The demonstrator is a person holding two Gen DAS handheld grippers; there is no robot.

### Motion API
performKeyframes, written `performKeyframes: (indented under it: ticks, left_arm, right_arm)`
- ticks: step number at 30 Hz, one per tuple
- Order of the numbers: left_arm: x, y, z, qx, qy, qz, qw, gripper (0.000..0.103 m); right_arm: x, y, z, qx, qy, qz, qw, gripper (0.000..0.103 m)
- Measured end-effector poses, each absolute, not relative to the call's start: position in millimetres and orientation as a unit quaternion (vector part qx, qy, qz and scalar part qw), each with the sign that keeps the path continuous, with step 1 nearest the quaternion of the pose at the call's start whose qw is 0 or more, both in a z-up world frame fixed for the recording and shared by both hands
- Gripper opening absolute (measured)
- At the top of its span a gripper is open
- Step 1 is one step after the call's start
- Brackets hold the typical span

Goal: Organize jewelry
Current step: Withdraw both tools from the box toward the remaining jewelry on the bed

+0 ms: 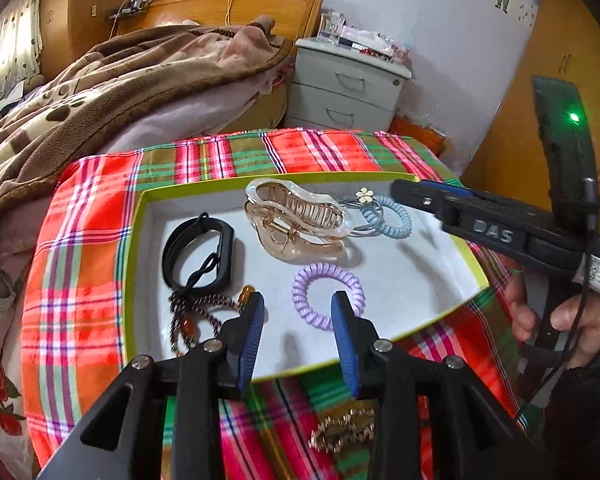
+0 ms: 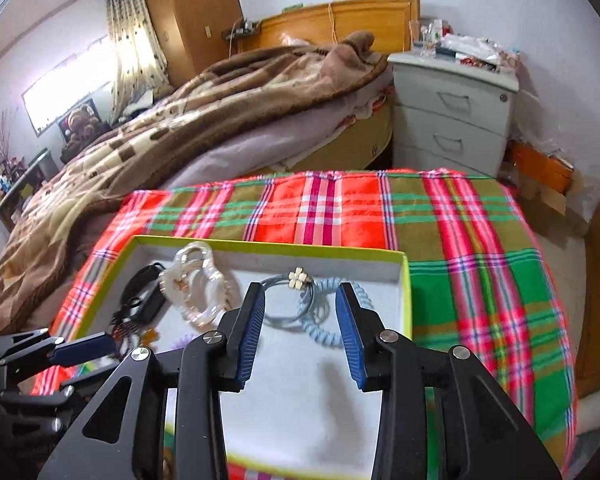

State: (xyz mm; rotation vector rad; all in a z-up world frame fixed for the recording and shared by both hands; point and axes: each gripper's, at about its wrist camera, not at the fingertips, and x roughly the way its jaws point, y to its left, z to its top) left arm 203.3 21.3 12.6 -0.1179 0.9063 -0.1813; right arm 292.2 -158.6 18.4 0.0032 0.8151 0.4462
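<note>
Left gripper (image 1: 298, 310) and right gripper (image 2: 300, 304): jaws apart, apparently empty.

Two coil hair ties (image 1: 327, 296), one claw clip (image 1: 296, 216), one tray (image 1: 140, 216)

Left gripper (image 1: 298, 312): black angular frame with triangular cut-outs; round silver screws at the joints; ribbed blue pads (image 1: 252, 340); right gripper (image 2: 300, 312) built alike, its side lettered "DAS", a green light glowing, a black cable with white label; dark sleeve (image 1: 584, 412).

Plaid cloth (image 2: 480, 240), brown blanket (image 1: 112, 76) on bed, grey nightstand w/ drawers (image 2: 452, 120), curtain (image 2: 134, 32)
</note>
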Motion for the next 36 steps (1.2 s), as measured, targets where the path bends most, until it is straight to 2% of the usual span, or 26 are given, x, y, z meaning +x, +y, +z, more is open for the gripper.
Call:
performKeyframes:
  ticks: [6,14,23,36]
  left_arm:
    - [178,28,15,-0.073,0.432,-0.091,0.895,0.037]
    - [148,38,7,-0.093,0.435,-0.09,0.891,0.038]
    - [129,50,2,-0.104,0.435,-0.095,0.889,0.038]
    - [123,56,-8,-0.108,0.448,-0.101,0.882,0.038]
  right_arm:
    - [246,-177,31,0.007,0.37,0.222,0.902,0.038]
    - [203,-177,7,-0.007,0.396,0.243,0.886,0.038]
    - [190,-157,-16,-0.023,0.416,0.304,0.856,0.038]
    - [188,-125,-35,-0.063,0.431,0.302,0.848,0.038]
